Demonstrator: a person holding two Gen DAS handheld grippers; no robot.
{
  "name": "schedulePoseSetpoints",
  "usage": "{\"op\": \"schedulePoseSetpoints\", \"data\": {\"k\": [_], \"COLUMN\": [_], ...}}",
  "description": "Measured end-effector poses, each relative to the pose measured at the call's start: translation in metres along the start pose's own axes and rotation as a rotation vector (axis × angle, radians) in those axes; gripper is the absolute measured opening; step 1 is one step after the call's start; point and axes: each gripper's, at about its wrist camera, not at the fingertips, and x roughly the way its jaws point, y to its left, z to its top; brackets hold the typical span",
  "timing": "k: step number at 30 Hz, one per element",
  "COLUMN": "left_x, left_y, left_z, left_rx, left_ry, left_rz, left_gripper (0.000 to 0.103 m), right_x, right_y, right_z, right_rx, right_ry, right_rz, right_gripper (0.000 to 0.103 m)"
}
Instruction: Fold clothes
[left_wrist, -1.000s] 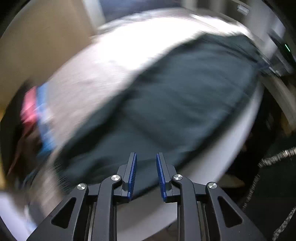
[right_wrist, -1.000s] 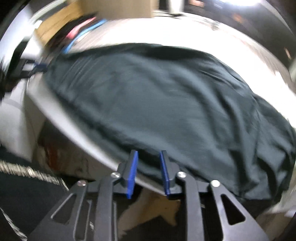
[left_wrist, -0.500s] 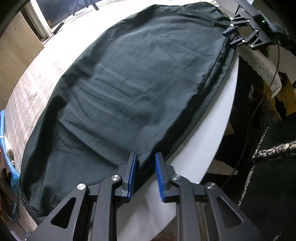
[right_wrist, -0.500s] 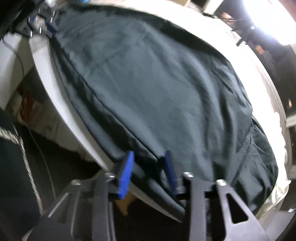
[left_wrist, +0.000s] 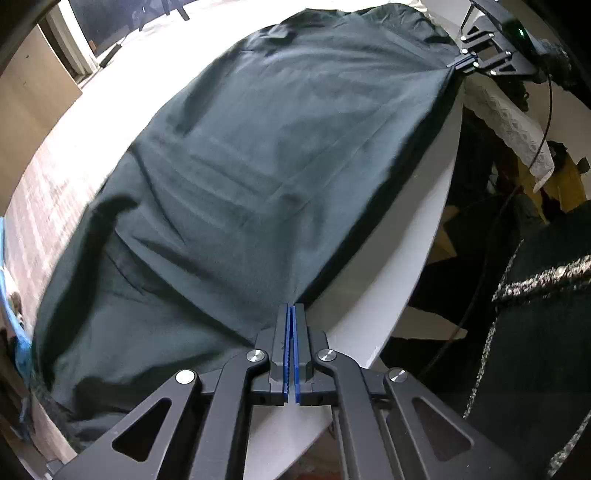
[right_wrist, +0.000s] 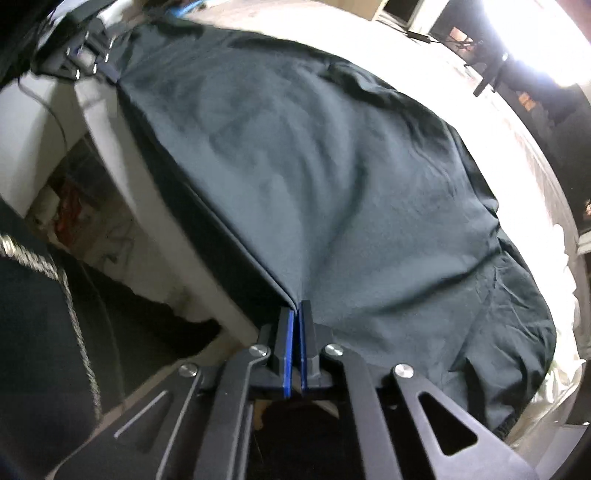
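Both grippers, left gripper and right gripper, clamp the dark garment at its near hem along the worktop edge; uneven lifting could slip fabric free, skewing the fold.

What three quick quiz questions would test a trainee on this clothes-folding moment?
1. True or false: both grippers are shut on the dark garment.
2. Which edge does the left gripper hold: a) the near one, by the white table edge, b) the far one?
3. What shows at the top right of the left wrist view?

Key: 1 true. 2 a. 3 the right gripper, pinching the same near edge.
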Motion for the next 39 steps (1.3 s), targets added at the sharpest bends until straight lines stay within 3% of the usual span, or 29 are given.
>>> {"op": "schedulePoseSetpoints", "data": {"k": [4,8,11,14,16,18,20,26,30,35,36,39], "left_x": [-0.007,-0.031,-0.054,-0.06,-0.054,-0.044,-0.026,0.029,0.063,0.087,0.09,0.088], "left_y": [0.007,0.016,0.034,0.023,0.022,0.022,0.02,0.022,0.03,0.041,0.04,0.037], "left_z": [-0.001,0.006,0.042,0.092,0.13,0.164,0.195,0.275,0.3,0.318,0.318,0.311], "left_rx": [-0.013,-0.02,-0.033,-0.039,-0.043,-0.038,-0.03,-0.016,-0.018,-0.047,-0.045,-0.042], "left_ry": [0.012,-0.009,-0.069,-0.147,-0.194,-0.214,-0.211,-0.171,-0.104,-0.046,-0.035,-0.023], "left_rz": [0.004,-0.003,0.002,0.021,0.017,0.015,0.0,-0.056,-0.089,-0.166,-0.175,-0.211], "left_gripper": [0.005,0.005,0.013,0.014,0.025,0.032,0.032,0.033,0.033,0.032,0.03,0.002], "right_x": [0.006,-0.041,-0.077,-0.105,-0.111,-0.103,-0.089,-0.011,0.026,0.04,0.04,0.037], "right_y": [0.006,-0.012,-0.054,-0.104,-0.136,-0.165,-0.191,-0.219,-0.228,-0.233,-0.23,-0.223], "right_z": [-0.007,-0.028,-0.049,-0.04,-0.02,0.009,0.038,0.101,0.116,0.111,0.109,0.107], "right_rx": [0.046,0.217,0.36,0.462,0.505,0.507,0.49,0.333,0.232,0.164,0.143,0.072], "right_ry": [0.047,-0.054,-0.11,-0.166,-0.201,-0.22,-0.225,-0.111,-0.071,-0.046,-0.037,-0.011], "right_rz": [-0.007,0.071,0.017,-0.012,-0.004,0.023,0.041,0.146,0.187,0.295,0.315,0.326], "right_gripper": [0.009,0.021,0.021,0.021,0.021,0.022,0.022,0.022,0.022,0.022,0.022,0.022]}}
